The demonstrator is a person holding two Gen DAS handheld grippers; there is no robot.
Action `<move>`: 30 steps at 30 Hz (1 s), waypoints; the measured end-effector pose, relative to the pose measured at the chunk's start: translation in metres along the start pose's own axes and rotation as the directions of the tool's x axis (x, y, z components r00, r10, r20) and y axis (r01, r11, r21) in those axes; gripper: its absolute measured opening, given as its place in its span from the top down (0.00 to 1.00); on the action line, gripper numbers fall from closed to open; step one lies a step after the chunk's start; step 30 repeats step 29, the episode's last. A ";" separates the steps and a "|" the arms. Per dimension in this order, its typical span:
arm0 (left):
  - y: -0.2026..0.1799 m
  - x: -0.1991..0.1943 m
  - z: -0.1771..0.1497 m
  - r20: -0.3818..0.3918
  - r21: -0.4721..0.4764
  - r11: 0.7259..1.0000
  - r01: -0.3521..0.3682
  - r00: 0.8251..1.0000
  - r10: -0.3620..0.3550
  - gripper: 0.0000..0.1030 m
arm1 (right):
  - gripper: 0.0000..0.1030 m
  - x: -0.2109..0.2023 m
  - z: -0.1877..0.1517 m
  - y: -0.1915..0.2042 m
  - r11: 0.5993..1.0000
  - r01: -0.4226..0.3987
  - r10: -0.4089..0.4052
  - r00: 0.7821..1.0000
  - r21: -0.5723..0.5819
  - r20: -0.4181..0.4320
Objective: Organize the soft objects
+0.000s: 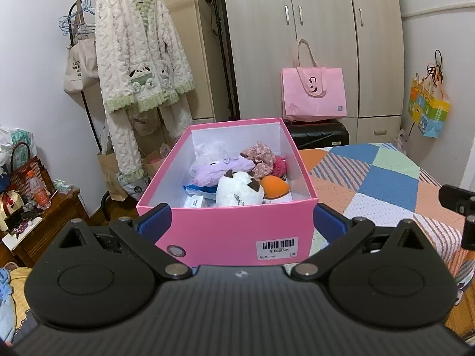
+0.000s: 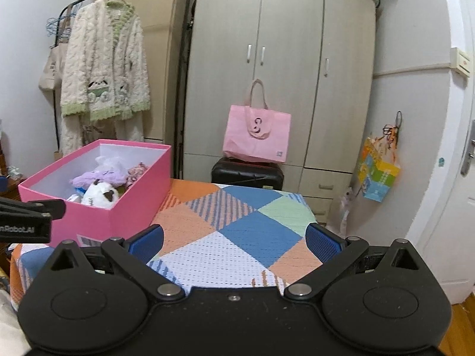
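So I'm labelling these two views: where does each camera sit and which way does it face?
Left wrist: on the left gripper, facing the pink box between its open fingers; right gripper's edge shows.
Right wrist: on the right gripper, open over the patchwork blanket, facing the wardrobe.
Both show box, wardrobe, pink tote bag.

Left wrist view sits right up against the near end of the pink box (image 1: 225,231), looking down its length toward the wardrobe (image 1: 320,44) — close in. Right wrist view stands farther back, to the box's (image 2: 98,204) right, facing the same wardrobe (image 2: 285,74) — both share box, quilt, pink bag.
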State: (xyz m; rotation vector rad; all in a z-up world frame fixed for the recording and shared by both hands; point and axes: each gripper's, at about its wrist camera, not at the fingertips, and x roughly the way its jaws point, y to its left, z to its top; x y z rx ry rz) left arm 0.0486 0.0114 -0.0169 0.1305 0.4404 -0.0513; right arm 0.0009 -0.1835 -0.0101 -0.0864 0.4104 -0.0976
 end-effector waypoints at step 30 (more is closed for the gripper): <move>0.009 0.001 -0.003 -0.014 -0.063 0.998 0.030 0.999 -0.031 0.00 | 0.00 0.004 -0.004 0.001 1.000 0.014 -0.014 1.000 -0.013 -0.012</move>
